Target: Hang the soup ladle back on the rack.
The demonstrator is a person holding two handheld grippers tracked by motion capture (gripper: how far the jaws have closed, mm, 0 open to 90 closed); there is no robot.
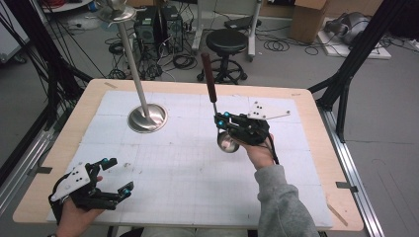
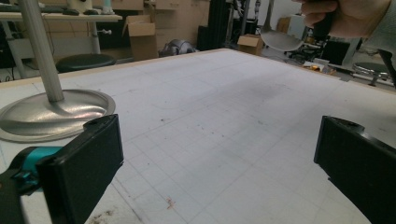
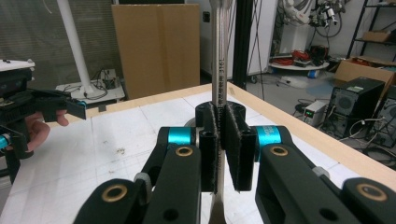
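1. Ladle (image 1: 216, 106) is held in the air over the right half of the table (image 1: 316, 143), clear of the white gridded mat (image 1: 173, 168) that covers most of the top.
2. Long axis: nearly upright, leaning a little toward the table's far edge. The dark brown handle end points up and away; the shiny round bowl hangs at the bottom, just below the gripper and beside the person's hand.
3. Right gripper (image 1: 221, 120) is clamped on the ladle's thin metal shank, between the wooden grip and the bowl. In the right gripper view the two black pads (image 3: 210, 144) stand close together with the steel shank (image 3: 219, 60) running straight up out of the narrow gap between them.
4. Left gripper (image 1: 114, 175) sits low near the table's near left corner, its jaws spread wide with nothing between them. In the left gripper view the two black jaws frame bare mat.
5. Metal stand (image 1: 146, 117) rests on the far left part of the mat, well apart from the ladle; its round base lies flat and its pole rises tilted toward the far left corner.
6. In the left gripper view the ladle's bowl (image 2: 281, 41) shows far off, beside the right hand (image 2: 348, 16).
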